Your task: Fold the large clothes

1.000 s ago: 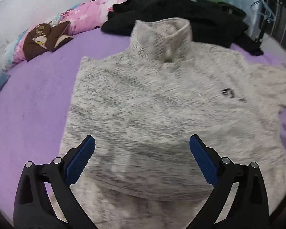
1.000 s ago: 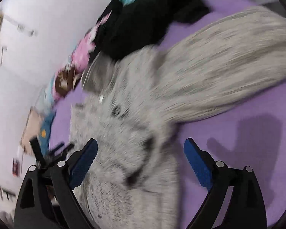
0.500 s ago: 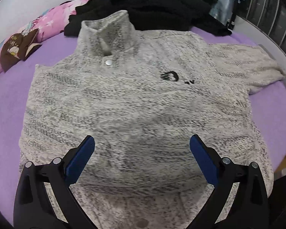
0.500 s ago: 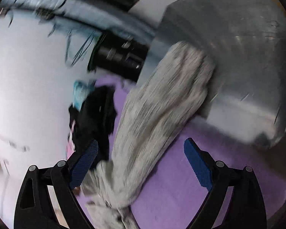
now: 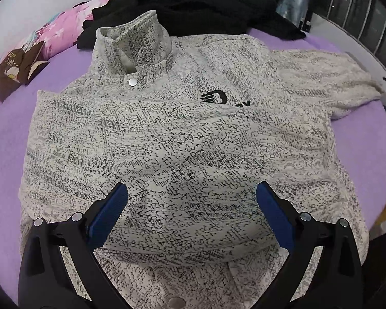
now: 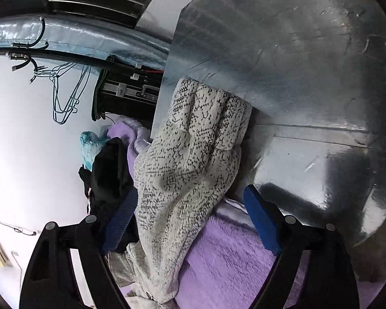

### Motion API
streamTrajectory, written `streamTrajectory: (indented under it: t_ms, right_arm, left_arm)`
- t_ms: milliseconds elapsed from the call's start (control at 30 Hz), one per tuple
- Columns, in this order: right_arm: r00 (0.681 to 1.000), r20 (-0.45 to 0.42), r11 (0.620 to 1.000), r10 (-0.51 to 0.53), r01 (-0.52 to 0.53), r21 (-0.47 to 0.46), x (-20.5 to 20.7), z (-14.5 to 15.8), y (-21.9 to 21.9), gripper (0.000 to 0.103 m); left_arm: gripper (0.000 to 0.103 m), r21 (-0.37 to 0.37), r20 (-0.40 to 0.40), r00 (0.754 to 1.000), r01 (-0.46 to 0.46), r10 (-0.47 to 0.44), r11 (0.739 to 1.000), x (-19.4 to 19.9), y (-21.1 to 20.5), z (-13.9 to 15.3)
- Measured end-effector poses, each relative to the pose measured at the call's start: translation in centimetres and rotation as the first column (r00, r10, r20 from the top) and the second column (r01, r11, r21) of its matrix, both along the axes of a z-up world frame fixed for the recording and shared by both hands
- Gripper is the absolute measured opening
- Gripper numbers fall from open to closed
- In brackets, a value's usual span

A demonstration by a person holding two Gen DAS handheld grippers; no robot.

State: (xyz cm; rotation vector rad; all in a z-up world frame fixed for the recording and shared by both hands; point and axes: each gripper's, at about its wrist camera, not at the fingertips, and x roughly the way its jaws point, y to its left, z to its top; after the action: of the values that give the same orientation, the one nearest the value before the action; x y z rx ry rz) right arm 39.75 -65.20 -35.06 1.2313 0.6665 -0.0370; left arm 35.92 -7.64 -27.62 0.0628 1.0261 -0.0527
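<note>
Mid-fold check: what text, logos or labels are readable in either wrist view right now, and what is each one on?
Black logo and partial lettering on the chest of the grey sweater, at: half covered by a fold, not readable as words.
Yellowish writing on the brown patch of the pink pillow: too small and blurred to read.
Right wrist view: no readable text on the sleeve or elsewhere.

Sweater sleeve (image 6: 190, 159) between closing jaws, seemingly ungripped.
</note>
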Motion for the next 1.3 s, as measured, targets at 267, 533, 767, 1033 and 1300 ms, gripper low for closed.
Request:
streamTrajectory:
  t_ms: [267, 533, 767, 1033, 1300]
  right_arm:
    - [1.000, 0.014, 0.999, -0.011, 0.010, 0.053, 1.9, -0.9, 0.1, 0.083]
    - [1.000, 0.000, 1.000, 0.022, -0.022, -0.007, 3.6, -0.6, 1.1, 0.041]
    - [0.999, -0.001, 0.978, 0.047, -0.047, -0.204, 3.2, 3.1, 3.5, 0.018]
    - [0.949, 0.176, 0.814, 0.263, -0.121, -0.569, 1.2, 15.3, 14.5, 0.018]
    - [0.830, 0.265, 0.731, 0.491, -0.227, -0.644, -2.5, 21.2, 27.5, 0.017]
  left_arm:
    - [0.096, -0.009, -0.007, 1.000, -0.008, 0.008, 1.000, 0.1, 0.1, -0.1]
    - [0.096, -0.046, 0.002, 0.998, -0.057, 0.057, 0.997, -0.2, 2.2, 1.1]
    - [0.096, -0.080, 0.017, 0.995, -0.096, 0.097, 0.992, -1.2, 4.2, 3.1]
    - [0.096, -0.211, 0.057, 0.988, -0.128, 0.143, 0.969, -2.2, 6.3, 8.5]
    - [0.097, -0.376, 0.074, 0.978, -0.151, 0.192, 0.914, -3.9, 8.5, 15.3]
